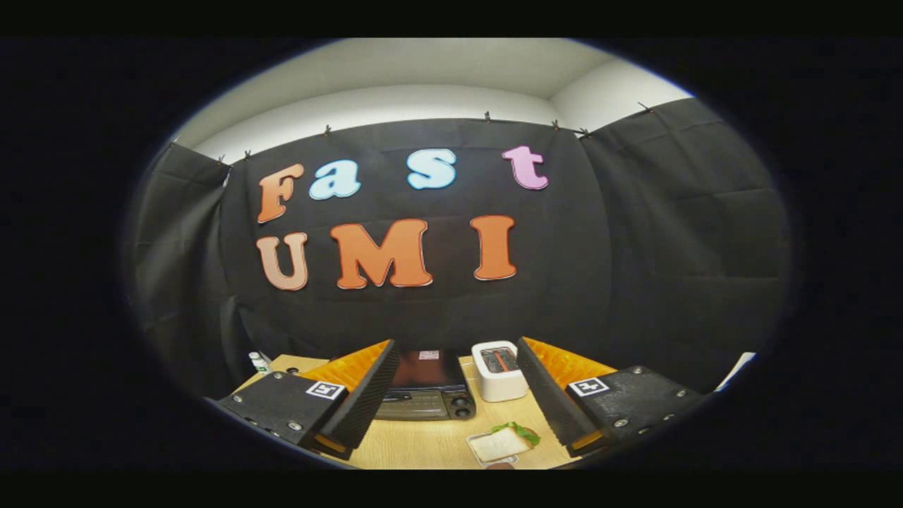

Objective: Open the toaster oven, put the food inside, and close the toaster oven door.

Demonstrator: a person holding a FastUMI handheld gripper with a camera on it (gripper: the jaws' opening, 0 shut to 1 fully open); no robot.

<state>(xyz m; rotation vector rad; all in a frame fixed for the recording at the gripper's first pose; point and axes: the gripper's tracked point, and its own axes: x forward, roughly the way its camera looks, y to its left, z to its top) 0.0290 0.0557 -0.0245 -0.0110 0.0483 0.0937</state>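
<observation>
Fingers point(451, 395) spread wide, holding nothing, above the desk point(416, 444). Between them sit the closed toaster oven point(427, 395) and, nearer, a sandwich point(502, 443) in a tray. A white toaster point(498, 370) stands beside the oven; a small bottle point(259, 363) stands well apart at the desk's far corner.

The toaster oven point(429, 391) is set on the desk point(423, 444) against the booth's cloth wall, seen between the two spread fingers of the hand-held gripper point(451, 395), with its door closed. A pop-up toaster point(499, 370) is placed just to its right, close beside it. The sandwich point(504, 443) is laid in a small tray point(474, 446) nearer than both, in front of the pop-up toaster. A small bottle point(259, 363) is stood at the desk's far left corner.
</observation>
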